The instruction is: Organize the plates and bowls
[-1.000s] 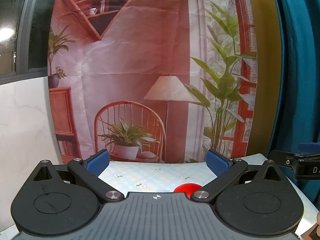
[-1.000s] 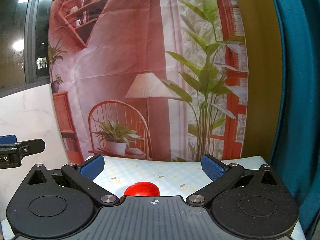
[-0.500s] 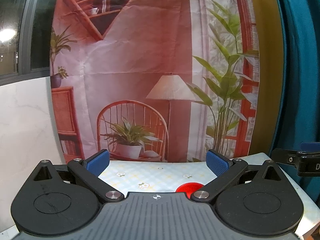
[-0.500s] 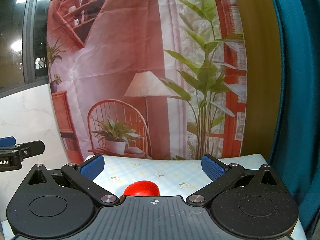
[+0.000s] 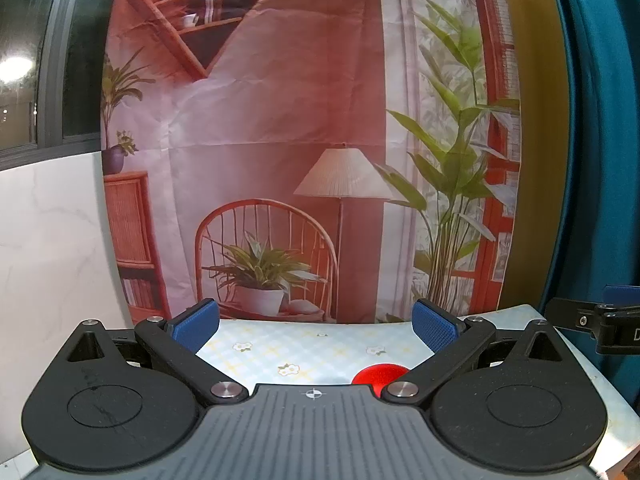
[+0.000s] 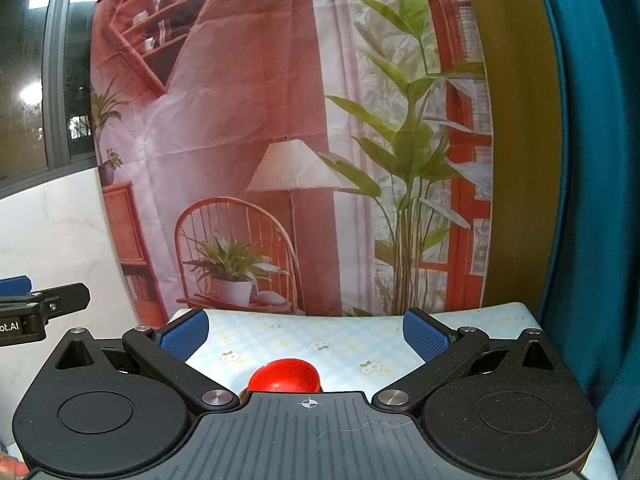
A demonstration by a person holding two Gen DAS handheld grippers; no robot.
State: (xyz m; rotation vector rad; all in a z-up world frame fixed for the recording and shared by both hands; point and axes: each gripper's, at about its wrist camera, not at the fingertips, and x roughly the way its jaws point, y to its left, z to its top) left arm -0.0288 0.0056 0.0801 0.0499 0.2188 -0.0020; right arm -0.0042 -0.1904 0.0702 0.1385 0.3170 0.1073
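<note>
Both grippers' fingers [image 5: 195, 324] [image 6: 424, 336] spread over the tablecloth [image 6: 344, 340].

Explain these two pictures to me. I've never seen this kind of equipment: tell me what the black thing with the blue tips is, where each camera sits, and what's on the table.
There is no robot arm. A person holds one two-finger gripper in each hand, and a fisheye camera on each looks forward along its fingers.

One picture comes from the left gripper, the other from the right gripper. The blue pads are the fingertips; both grippers are open and hold nothing. Each view catches the other gripper at its edge.

Ahead is a table under a pale flowered cloth. On it sits a red rounded object, perhaps a bowl, partly hidden. Behind hangs a printed backdrop of a room.
</note>
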